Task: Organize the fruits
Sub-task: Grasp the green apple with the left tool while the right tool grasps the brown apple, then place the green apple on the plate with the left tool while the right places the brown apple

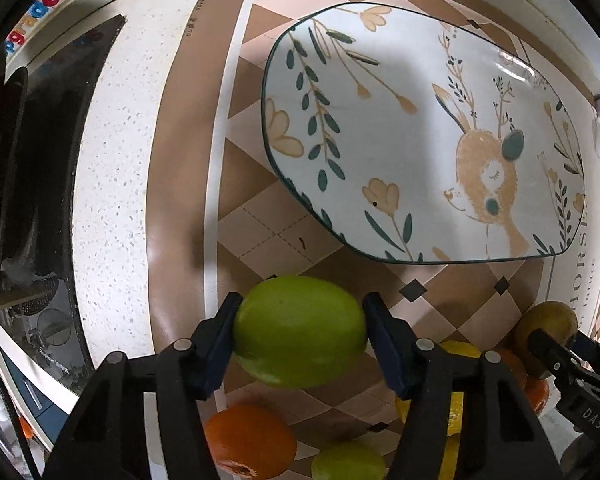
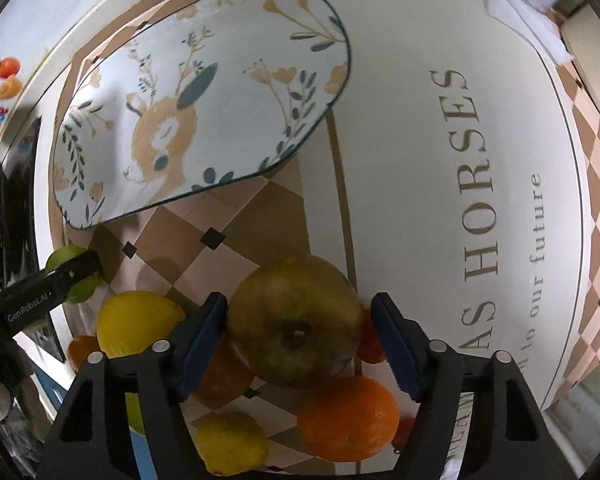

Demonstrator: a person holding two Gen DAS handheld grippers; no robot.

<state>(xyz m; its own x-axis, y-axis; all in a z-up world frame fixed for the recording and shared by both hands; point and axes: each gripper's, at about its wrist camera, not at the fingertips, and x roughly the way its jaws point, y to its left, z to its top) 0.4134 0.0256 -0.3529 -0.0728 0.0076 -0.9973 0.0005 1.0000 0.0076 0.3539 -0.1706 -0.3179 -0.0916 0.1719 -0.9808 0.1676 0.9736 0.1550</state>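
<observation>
The light is soft and comes from above. It makes a white shine on the far corner of the plate. A grey shadow falls across the plate's middle, and small dark shadows sit on the mat. Straight lines bend round near the edges, and the corners go black. Close things look a bit fuzzy; the middle looks sharp.

The surface is white speckled stone, covered by a mat of brown and cream diamond checks with small black squares; a white panel on it bears grey lettering; a dark glossy panel lies at the left edge; soft light reflects off the mat.
</observation>
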